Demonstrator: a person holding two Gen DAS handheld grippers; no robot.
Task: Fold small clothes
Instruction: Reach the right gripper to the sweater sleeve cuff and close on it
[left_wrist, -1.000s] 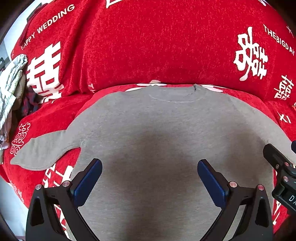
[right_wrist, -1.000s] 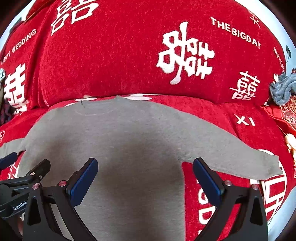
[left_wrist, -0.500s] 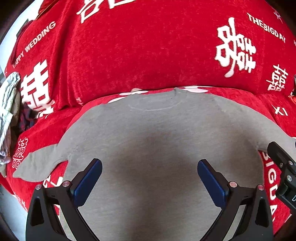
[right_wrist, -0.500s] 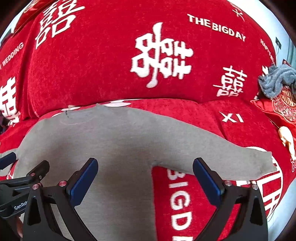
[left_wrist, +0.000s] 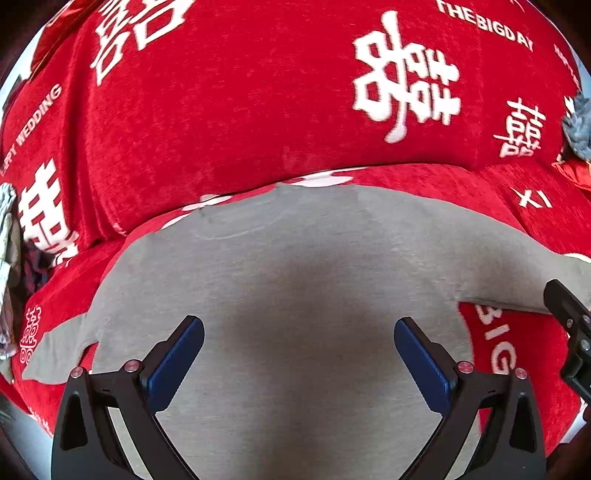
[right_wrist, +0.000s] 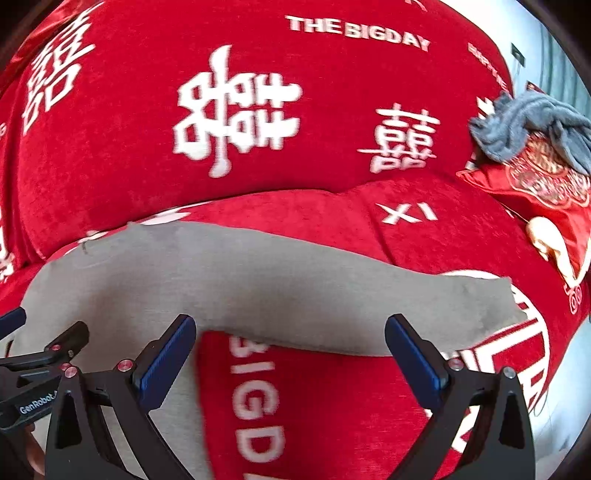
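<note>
The grey long-sleeved top (left_wrist: 295, 295) lies spread flat, face down or face up I can't say, on the seat of a sofa under a red cover (left_wrist: 258, 110) printed with white characters and "THE BIG DAY". Neckline toward the backrest, hem toward us, both sleeves out to the sides.

Left gripper (left_wrist: 298, 360) hangs over the middle of the top's body, jaws wide apart, nothing between them. Right gripper (right_wrist: 290, 356) is just as wide open and just as empty, sitting over the spot where the right sleeve (right_wrist: 369, 310) leaves the body, with the armpit corner between its blue pads (right_wrist: 168, 363). From the left camera the right tool's black body peeks in at the far edge, so the two are working close together.

No fold is made yet, by the look of it; the step in hand seems to be the first sleeve fold. To do it well, I'd go for the cuff end (right_wrist: 509, 302) or the middle of the sleeve rather than the armpit, pinch only the sleeve's own layers (that red cover is plush and easy to snag along with it), then carry it across the chest so it lands flat and square. The left tool can help by pressing down near the shoulder (left_wrist: 388, 229) so the body doesn't drag sideways.

Off to the right, a crumpled grey cloth (right_wrist: 532, 125) sits on a red embroidered cushion (right_wrist: 535, 192), well clear of the work.
</note>
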